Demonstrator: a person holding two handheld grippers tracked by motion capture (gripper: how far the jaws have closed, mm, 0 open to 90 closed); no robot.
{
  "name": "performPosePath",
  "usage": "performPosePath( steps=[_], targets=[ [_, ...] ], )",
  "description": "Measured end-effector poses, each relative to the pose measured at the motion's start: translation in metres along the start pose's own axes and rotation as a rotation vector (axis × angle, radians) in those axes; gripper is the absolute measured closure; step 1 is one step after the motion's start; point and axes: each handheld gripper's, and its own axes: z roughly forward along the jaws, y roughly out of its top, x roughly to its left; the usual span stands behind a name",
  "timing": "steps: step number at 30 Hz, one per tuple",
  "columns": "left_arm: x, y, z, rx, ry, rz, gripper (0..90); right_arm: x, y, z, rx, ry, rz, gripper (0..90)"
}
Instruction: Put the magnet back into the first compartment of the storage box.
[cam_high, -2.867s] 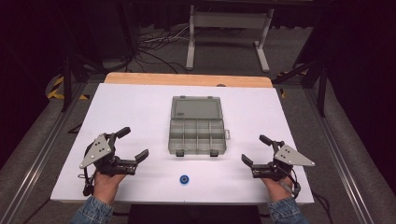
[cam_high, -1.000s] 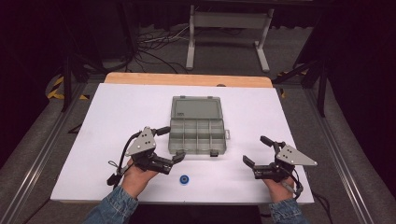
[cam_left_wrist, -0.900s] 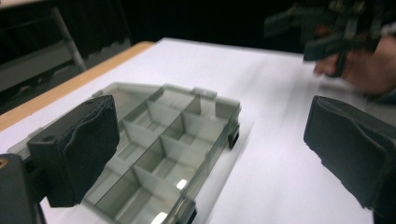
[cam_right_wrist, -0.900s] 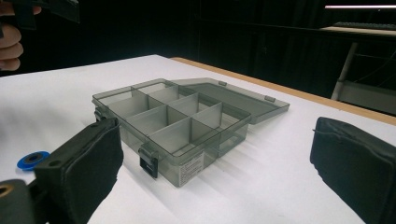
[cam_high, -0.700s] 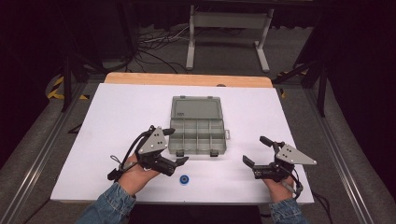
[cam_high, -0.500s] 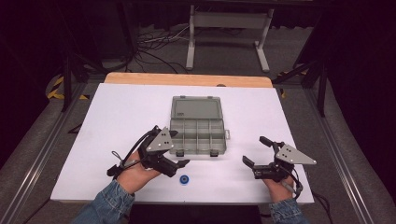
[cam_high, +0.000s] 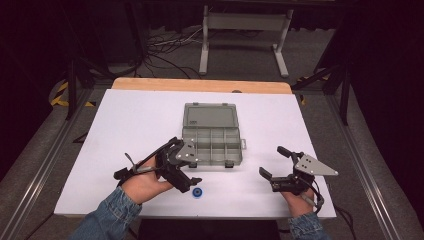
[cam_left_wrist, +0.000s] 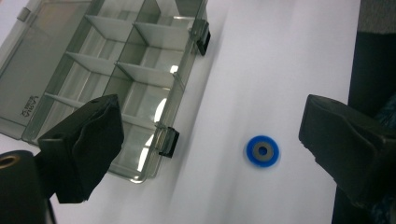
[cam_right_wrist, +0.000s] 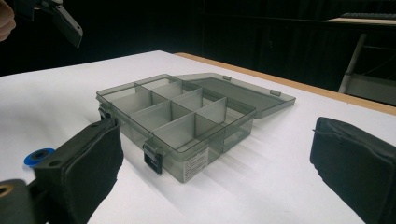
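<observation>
Blue washer (cam_high: 198, 192) lies flat on the white counter (cam_high: 125, 125), lower centre of the high view, just below the open organizer box (cam_high: 212, 145). Left claw (cam_left_wrist: 210, 140) is wide, straddling it (thin, flat; a pinch likely skids it away). Right claw (cam_high: 275, 162) is wide, empty.

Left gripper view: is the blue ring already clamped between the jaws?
No. The blue ring lies free on the white table, and the left gripper has its jaws spread wide.

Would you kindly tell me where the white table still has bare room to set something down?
Free: the white table left of the open grey plastic compartment box, right of it, and behind its lid. Crowded: the near edge, where the left tool hovers beside the small blue ring, and the right tool.
</observation>
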Motion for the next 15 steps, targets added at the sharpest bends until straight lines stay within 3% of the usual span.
performPosePath(
  steps=[6, 10, 15],
  targets=[
    [0.0003, 0.0031, 0.0019, 0.071, -0.013, 0.007, 7.6, -0.0002, -0.0001, 0.0001, 0.0, 0.001, 0.0, 3.2],
    [-0.0005, 0.0039, 0.0052, 0.157, -0.009, 0.042, 7.7, -0.0003, -0.0002, 0.0, 0.002, 0.0, 0.005, 3.2],
    [-0.0004, 0.0022, 0.0052, 0.139, -0.022, 0.032, 7.6, -0.0004, -0.0004, 0.0002, 0.0, 0.004, 0.009, 3.2]
  ],
)
